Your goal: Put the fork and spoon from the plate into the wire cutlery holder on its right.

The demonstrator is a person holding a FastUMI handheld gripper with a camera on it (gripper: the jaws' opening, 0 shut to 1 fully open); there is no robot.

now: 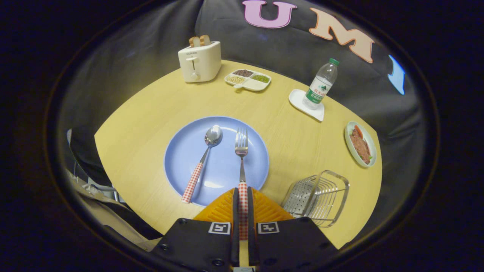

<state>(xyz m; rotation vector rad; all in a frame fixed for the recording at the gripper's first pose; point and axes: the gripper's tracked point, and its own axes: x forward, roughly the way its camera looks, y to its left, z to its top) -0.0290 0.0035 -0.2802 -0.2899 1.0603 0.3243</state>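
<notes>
Jaws pinch the red-checked handle of the steel fork; the handle's rear end is hidden between them. Gripper sits over the round blue plate. Checked-handled steel spoon lies on plate, left of the fork. Silver wire cutlery holder on the wooden counter, partly cut off behind gripper.

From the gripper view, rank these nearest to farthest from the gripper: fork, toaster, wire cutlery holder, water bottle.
1. Fork: its handle is clamped between the fingers of the gripper.
2. Wire cutlery holder: just right of the fingers.
3. Water bottle: far right, beyond the plate.
4. Toaster: far left, at the table's back edge.
</notes>
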